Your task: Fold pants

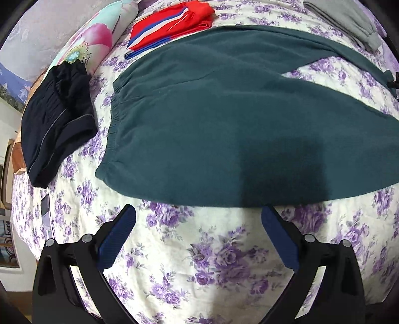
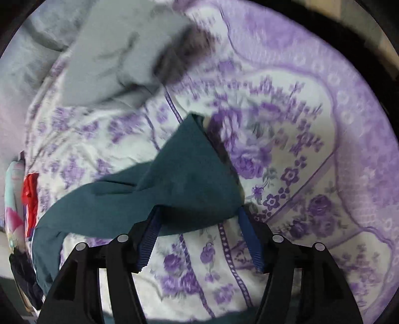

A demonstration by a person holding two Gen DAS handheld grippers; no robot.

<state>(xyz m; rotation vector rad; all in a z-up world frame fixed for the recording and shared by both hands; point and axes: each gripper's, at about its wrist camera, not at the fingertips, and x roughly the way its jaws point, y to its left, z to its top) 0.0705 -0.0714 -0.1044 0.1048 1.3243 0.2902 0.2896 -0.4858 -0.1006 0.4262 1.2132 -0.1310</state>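
Dark green pants (image 1: 212,112) lie spread flat on the floral bed sheet (image 1: 199,261), waistband to the left and the two legs running off to the right. My left gripper (image 1: 199,209) hovers open just short of the pants' near edge, with nothing between its fingers. In the right wrist view the end of one green pant leg (image 2: 187,179) lies twisted on the sheet (image 2: 286,149). My right gripper (image 2: 199,211) stands open over that leg end. The cloth reaches in between its blue pads (image 2: 149,239) without being pinched.
Folded red pants with blue and white stripes (image 1: 172,25) lie at the back, with grey pants (image 1: 349,20) to their right. A folded navy garment (image 1: 54,119) and a flowered pillow (image 1: 99,37) sit on the left. A flat phone-like object (image 1: 46,211) lies near the bed's left edge.
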